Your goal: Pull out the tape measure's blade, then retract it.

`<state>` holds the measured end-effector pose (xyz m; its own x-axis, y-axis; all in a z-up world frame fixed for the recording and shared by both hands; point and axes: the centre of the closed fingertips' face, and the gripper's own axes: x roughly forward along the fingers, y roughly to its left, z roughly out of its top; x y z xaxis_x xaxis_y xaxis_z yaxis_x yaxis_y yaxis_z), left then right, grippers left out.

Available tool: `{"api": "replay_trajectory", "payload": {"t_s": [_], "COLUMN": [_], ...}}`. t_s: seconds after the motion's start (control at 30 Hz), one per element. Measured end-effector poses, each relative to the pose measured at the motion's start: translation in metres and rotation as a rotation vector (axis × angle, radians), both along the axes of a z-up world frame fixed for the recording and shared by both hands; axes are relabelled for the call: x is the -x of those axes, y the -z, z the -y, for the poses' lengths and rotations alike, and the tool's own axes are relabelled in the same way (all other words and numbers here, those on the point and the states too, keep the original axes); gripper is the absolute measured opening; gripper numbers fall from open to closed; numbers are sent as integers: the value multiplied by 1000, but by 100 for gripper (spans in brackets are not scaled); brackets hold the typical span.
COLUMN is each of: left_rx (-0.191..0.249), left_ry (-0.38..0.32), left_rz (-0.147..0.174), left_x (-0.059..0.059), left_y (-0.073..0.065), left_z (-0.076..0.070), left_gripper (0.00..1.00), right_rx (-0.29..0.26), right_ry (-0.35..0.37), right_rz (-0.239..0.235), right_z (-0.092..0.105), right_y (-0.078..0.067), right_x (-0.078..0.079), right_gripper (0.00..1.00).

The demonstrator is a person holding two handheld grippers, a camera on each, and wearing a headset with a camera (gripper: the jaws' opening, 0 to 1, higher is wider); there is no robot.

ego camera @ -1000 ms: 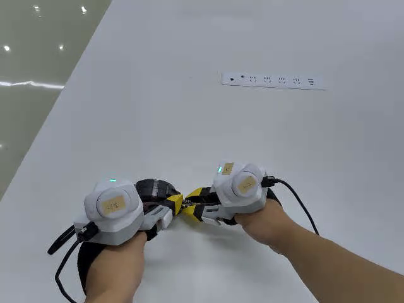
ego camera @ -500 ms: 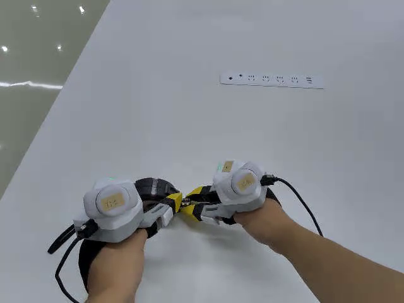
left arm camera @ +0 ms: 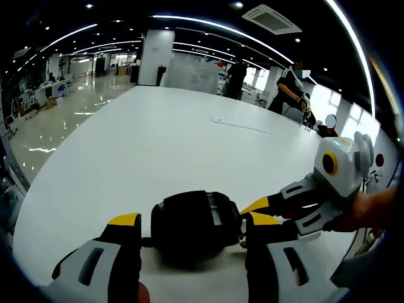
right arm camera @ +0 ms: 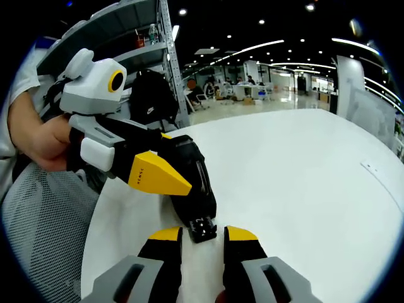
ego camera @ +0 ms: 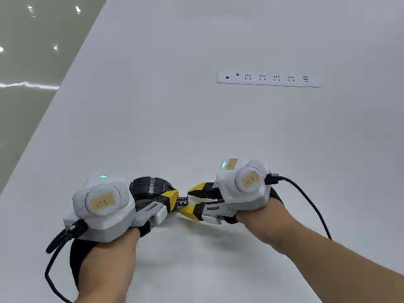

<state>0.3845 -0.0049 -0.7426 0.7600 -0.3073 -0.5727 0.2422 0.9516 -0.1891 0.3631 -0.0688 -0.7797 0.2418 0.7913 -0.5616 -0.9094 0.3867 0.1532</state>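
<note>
Left tongs (ego camera: 165, 202), right tongs (ego camera: 192, 201) tip-to-tip.

Bright, even indoor light; strong fisheye bending in both gripper views.

In the head view the white table (ego camera: 189, 113) is lit softly from overhead, with only pale shadows thrown on it, and ceiling lamps are mirrored as small glare spots on the glossy floor (ego camera: 38, 63). In the left gripper view the ceiling light strips (left arm camera: 208, 24) are bent into arcs, and the black tape measure (left arm camera: 196, 224) is rendered dark, with little surface detail, above a faint shadow. In the right gripper view the far room is seen slightly soft and curved towards the edges.
</note>
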Motion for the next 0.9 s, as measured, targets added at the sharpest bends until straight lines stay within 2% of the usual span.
{"api": "replay_trajectory", "payload": {"t_s": [0.1,0.3,0.43,0.57,0.83,0.9], "left_rx": [3,-7,9,15,8,-9], "left_ry": [10,48,54,86,147,161], "left_rz": [6,26,36,53,79,90], "left_x": [3,9,9,11,16,18], "left_y": [-3,-9,-11,-16,-24,-26], "left_z": [-2,-5,-7,-4,-5,-8], "left_gripper": [64,64,66,66,70,71], "right_rx": [28,-2,-10,-7,-15,-24], "right_ry": [-13,40,68,91,169,177], "right_rz": [24,26,42,54,70,67], "right_z": [6,18,28,39,62,66], "right_y": [0,-10,-20,-28,-39,-42], "right_x": [5,10,12,16,18,20], "right_gripper": [23,27,28,31,38,39]}}
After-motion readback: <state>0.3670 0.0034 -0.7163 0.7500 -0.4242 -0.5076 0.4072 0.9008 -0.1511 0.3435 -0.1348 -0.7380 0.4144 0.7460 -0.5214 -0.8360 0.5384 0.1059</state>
